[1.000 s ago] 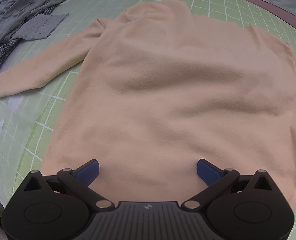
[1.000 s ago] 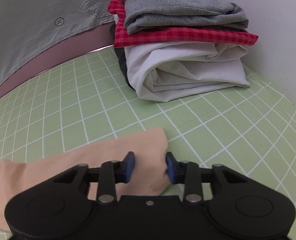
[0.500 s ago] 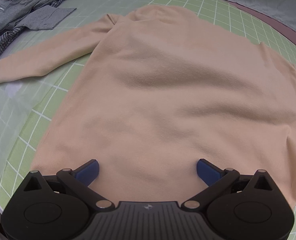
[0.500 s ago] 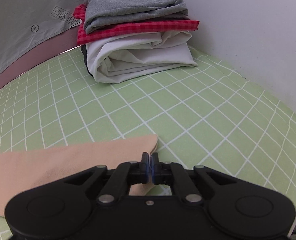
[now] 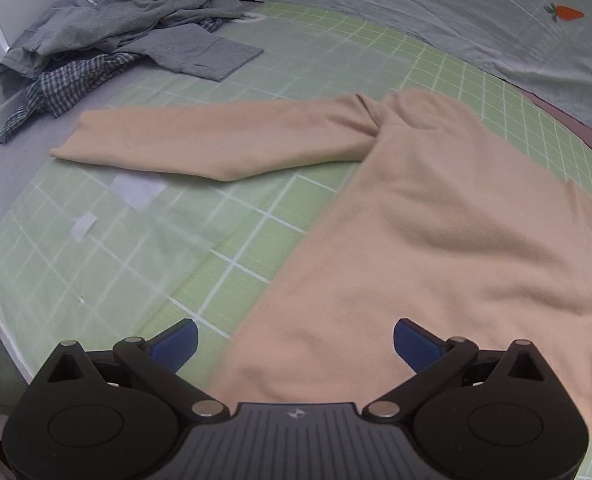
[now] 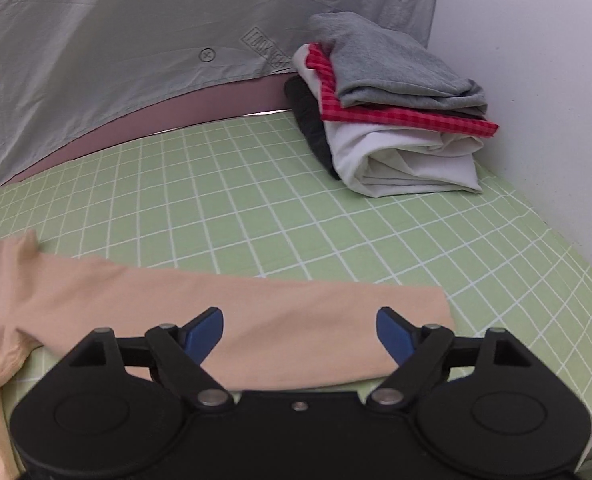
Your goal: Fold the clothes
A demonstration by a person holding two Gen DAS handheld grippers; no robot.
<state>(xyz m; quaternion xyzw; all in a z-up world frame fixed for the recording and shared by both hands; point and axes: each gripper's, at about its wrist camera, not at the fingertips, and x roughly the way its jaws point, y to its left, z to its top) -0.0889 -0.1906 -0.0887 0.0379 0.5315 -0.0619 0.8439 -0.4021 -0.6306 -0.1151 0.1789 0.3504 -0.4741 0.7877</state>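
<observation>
— Where does the peach sweater [image 5: 436, 240] lie?
— Flat on the green grid mat [image 5: 224, 240], one sleeve [image 5: 216, 140] stretched toward ten o'clock, short of the grey heap [image 5: 108, 32].
— The tools?
— Left gripper [image 5: 294, 344] spread wide over the hem's corner; right gripper [image 6: 300, 332] wide above the other sleeve [image 6: 296, 320], bare mat beyond to the folded stack [image 6: 392, 120] at one o'clock.

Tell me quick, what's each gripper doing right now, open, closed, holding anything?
Left gripper: open, holding nothing, over the peach sweater.
Right gripper: open, holding nothing, above the sweater's sleeve.
</observation>
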